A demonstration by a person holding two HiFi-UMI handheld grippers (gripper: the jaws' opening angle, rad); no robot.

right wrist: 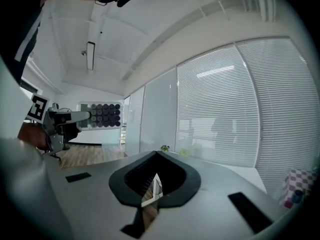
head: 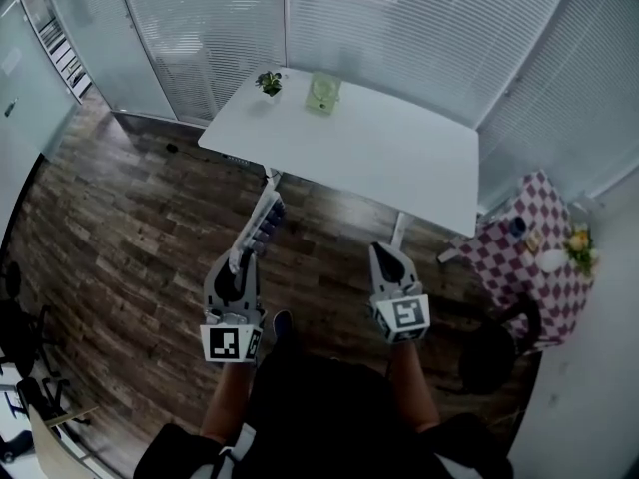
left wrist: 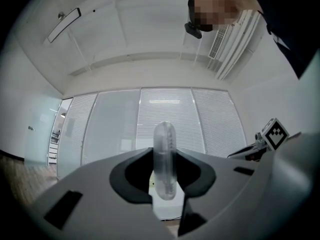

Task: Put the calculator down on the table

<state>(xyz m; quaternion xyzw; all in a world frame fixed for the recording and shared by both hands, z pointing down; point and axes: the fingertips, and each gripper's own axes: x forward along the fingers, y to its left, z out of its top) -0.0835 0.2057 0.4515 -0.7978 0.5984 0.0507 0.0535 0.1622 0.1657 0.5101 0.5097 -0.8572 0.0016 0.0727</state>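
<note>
Dark wood-plank floor (head: 130, 228) fills the near part of the room. Beyond it stands a white rectangular table (head: 399, 158), backed by walls of pale slatted blinds (head: 399, 28). On the table's far edge sit a small green potted plant (head: 268, 84) and a pale green object (head: 323, 93) that I cannot identify. A smaller table with a red-and-white checked cloth (head: 529, 238) stands off to the right.

The slim grey calculator with dark keys (head: 265, 223) is not on the table. It juts forward out of the left gripper (head: 240, 267), above the floor and short of the table's near edge. Its far end points towards the table.

The left gripper's jaws are clamped on the calculator's near end. They stand only as far apart as the calculator is thick, with a dark pad pressing on either side. The right gripper (head: 384, 255) is held level with the left and well apart from it, also short of the table. Its jaws are drawn together with nothing in them, and only a thin sliver of floor and table shows through.

The head view gives the calculator's keyed face and its place relative to the table. The left gripper view shows it only edge-on, as a pale rounded strip rising between the pads against the blinds. The right gripper view alone shows a distant wall of dark round shapes, with the left gripper off to its left.
</note>
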